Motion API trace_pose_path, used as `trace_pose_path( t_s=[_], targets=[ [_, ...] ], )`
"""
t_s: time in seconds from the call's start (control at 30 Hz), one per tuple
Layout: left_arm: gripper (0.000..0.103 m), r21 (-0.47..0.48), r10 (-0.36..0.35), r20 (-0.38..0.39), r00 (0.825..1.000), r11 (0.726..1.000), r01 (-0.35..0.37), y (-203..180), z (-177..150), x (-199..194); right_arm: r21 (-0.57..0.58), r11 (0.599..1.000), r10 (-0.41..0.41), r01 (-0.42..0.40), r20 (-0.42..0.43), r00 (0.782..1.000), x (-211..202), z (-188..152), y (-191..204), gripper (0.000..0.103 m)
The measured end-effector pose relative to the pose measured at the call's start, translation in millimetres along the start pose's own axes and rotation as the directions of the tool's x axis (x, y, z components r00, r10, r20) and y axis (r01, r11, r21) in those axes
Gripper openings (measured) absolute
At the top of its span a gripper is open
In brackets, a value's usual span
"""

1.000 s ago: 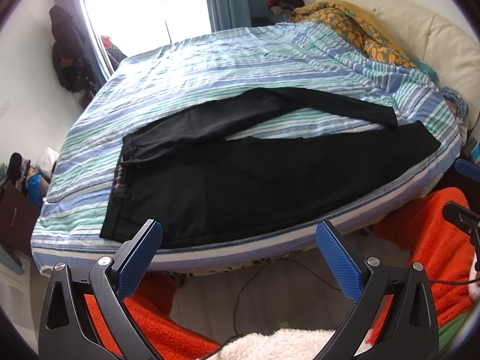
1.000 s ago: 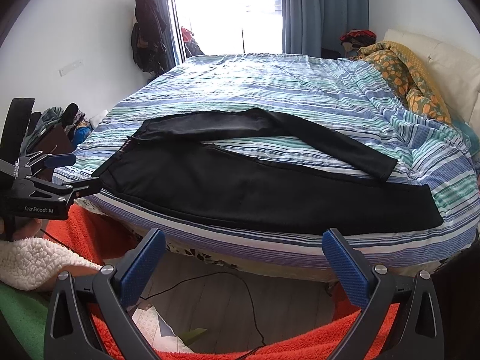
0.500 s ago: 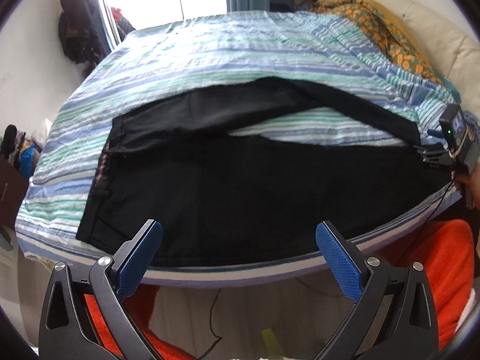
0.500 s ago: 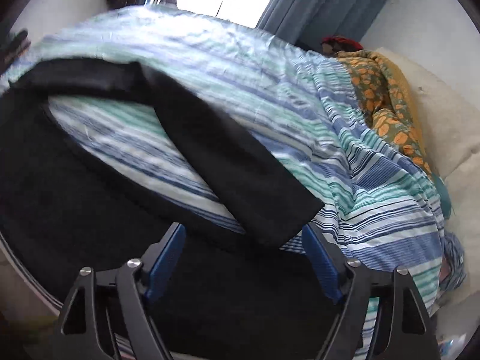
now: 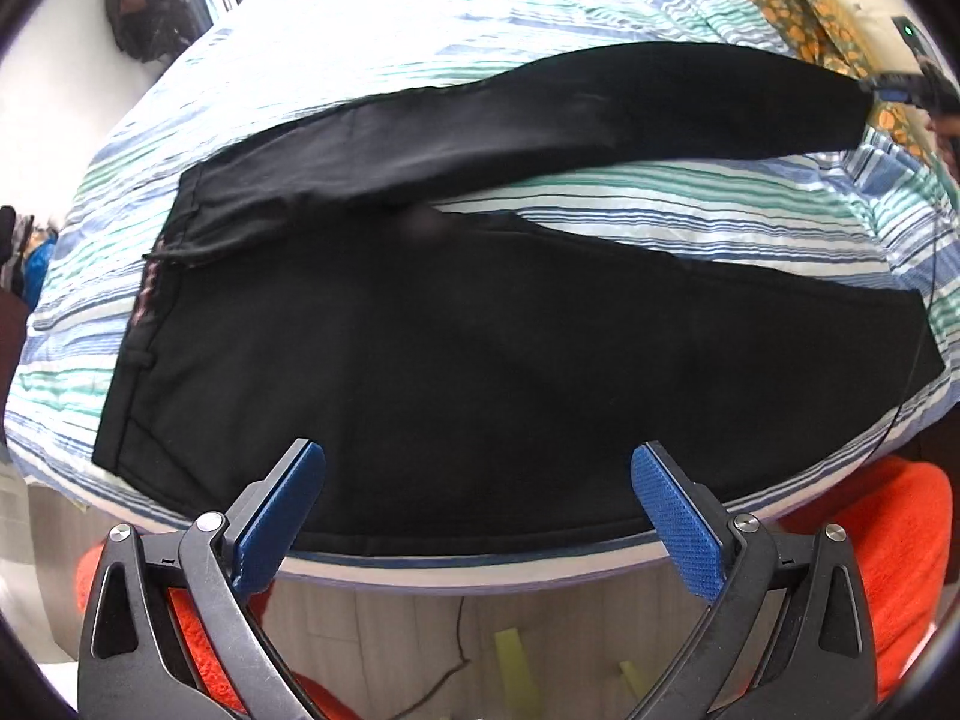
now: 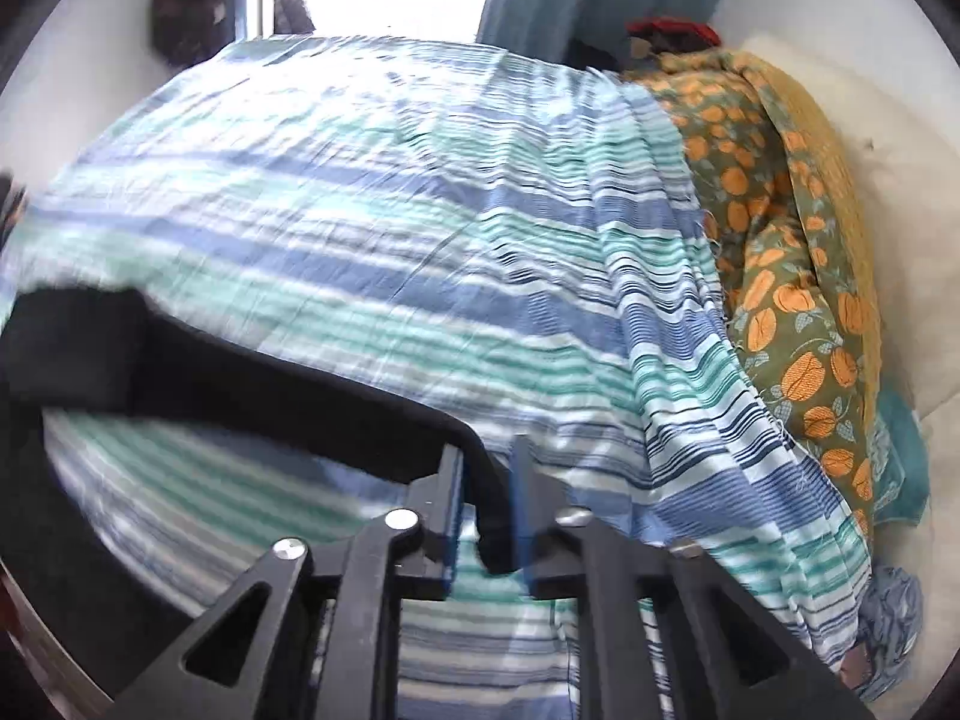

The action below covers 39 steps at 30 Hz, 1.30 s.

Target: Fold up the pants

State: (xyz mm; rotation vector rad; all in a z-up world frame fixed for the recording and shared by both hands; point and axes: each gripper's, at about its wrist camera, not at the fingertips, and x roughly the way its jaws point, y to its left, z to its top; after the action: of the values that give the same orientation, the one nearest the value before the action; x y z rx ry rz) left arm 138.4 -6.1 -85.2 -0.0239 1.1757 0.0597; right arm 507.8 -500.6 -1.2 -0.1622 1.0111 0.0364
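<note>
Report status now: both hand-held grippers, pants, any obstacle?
Left hand-held gripper open above near leg. Right hand-held gripper closing on far leg hem. Pants spread on bed. No obstacle seen.

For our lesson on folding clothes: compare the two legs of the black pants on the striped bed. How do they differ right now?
The far black pant leg runs narrow and angled away from the near black pant leg, which spreads wide and flat by the bed edge. The far leg's cuff sits between the closing jaws of the right tool; the near leg's cuff lies free. Both are plain black and join at one waistband.
</note>
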Motion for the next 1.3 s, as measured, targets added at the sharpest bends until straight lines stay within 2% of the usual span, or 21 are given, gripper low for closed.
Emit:
trace_pose_path(
  t_s=[0.03,0.1,0.2,0.27,0.33,0.43,0.53,0.57,0.6,0.67,0.7,0.77,0.8,0.83,0.9,0.97,1.07,1.13,1.2,1.23,1.3],
  targets=[
    [0.102,0.002,-0.002,0.000,1.000,1.000,0.002,-0.7,1.8,-0.5,0.041,0.999,-0.023,0.022,0.022,0.999,6.5,5.7,-12.4,0.074],
    [0.102,0.011,0.009,0.014,1.000,1.000,-0.009,-1.4,-1.8,-0.4,0.114,0.993,-0.025,0.022,0.030,0.999,23.3,0.3,-27.3,0.073],
    [0.102,0.002,0.025,-0.018,1.000,1.000,-0.025,0.5,-9.6,10.5,0.317,0.937,0.148,-0.143,0.009,0.989,68.9,-35.1,-36.8,0.060],
    [0.102,-0.012,0.007,-0.063,0.998,1.000,-0.008,1.5,-10.8,20.3,0.464,0.848,0.284,-0.257,0.013,0.959,103.3,-63.1,-36.0,0.052],
    [0.102,-0.018,0.005,-0.084,0.996,1.000,-0.006,2.6,-11.0,24.5,0.590,0.743,0.349,-0.314,0.059,0.935,132.9,-85.2,-33.9,0.051],
    [0.102,-0.019,0.027,-0.078,0.997,0.999,-0.029,5.4,-12.4,24.2,0.717,0.585,0.382,-0.379,0.169,0.909,168.4,-100.0,-38.7,0.051],
    [0.102,-0.029,0.034,-0.102,0.994,0.999,-0.037,9.8,-17.8,29.3,0.769,0.506,0.351,-0.390,0.229,0.908,190.9,-96.7,-45.9,0.049],
    [0.102,-0.031,0.034,-0.111,0.993,0.999,-0.037,9.6,-14.7,37.6,0.766,0.519,0.350,-0.378,0.213,0.912,194.0,-89.1,-45.6,0.040],
    [0.102,-0.027,0.034,-0.117,0.993,0.999,-0.037,11.5,-14.5,41.1,0.735,0.587,0.310,-0.339,0.182,0.933,187.6,-76.3,-43.3,0.009],
    [0.102,-0.015,0.040,-0.114,0.993,0.999,-0.042,12.0,-11.7,45.7,0.561,0.766,0.239,-0.314,0.205,0.949,162.5,-41.2,-32.2,0.009],
    [0.102,-0.006,0.044,-0.106,0.993,0.999,-0.045,12.4,-7.6,47.3,0.471,0.846,0.184,-0.251,0.184,0.966,154.1,-28.3,-24.4,0.009],
    [0.102,0.006,0.048,-0.073,0.996,0.999,-0.047,15.5,8.5,49.5,0.353,0.928,0.083,-0.118,0.113,0.990,152.6,-12.9,-11.4,0.027],
    [0.102,0.002,0.049,-0.043,0.998,0.999,-0.048,19.9,20.3,48.6,0.337,0.940,0.020,-0.041,0.063,0.998,156.0,-11.0,-9.8,0.057],
    [0.102,-0.008,0.053,0.003,0.999,0.999,-0.053,26.4,34.9,46.8,0.340,0.940,-0.035,0.023,0.030,0.999,156.1,-13.3,-12.0,0.071],
    [0.102,-0.058,0.090,0.099,0.991,0.995,-0.085,45.7,71.5,45.3,0.356,0.930,-0.118,0.091,0.054,0.992,141.9,-24.6,-20.0,0.071],
    [0.102,-0.134,0.113,0.158,0.981,0.987,-0.092,70.1,109.8,57.8,0.364,0.929,-0.120,0.072,0.112,0.986,123.0,-34.2,-10.0,0.071],
    [0.102,-0.199,0.182,0.152,0.971,0.968,-0.151,96.5,145.6,109.3,0.337,0.937,0.040,-0.093,0.160,0.986,104.4,-35.6,27.3,0.071],
    [0.103,-0.156,0.202,0.052,0.978,0.969,-0.191,103.5,150.2,160.2,0.273,0.933,0.189,-0.234,0.182,0.965,96.4,-33.1,74.0,0.071],
    [0.103,-0.139,0.167,0.072,0.983,0.978,-0.156,107.5,143.0,187.6,0.197,0.908,0.339,-0.369,0.169,0.925,97.8,-28.0,131.0,0.076],
    [0.103,-0.146,0.164,0.124,0.979,0.979,-0.145,108.5,139.4,187.0,0.154,0.887,0.414,-0.434,0.148,0.898,97.6,-29.6,162.3,0.081],
    [0.103,-0.148,0.172,0.128,0.977,0.977,-0.152,107.4,139.4,184.5,0.073,0.839,0.535,-0.539,0.069,0.842,105.0,-35.2,225.7,0.085]
  ],
)
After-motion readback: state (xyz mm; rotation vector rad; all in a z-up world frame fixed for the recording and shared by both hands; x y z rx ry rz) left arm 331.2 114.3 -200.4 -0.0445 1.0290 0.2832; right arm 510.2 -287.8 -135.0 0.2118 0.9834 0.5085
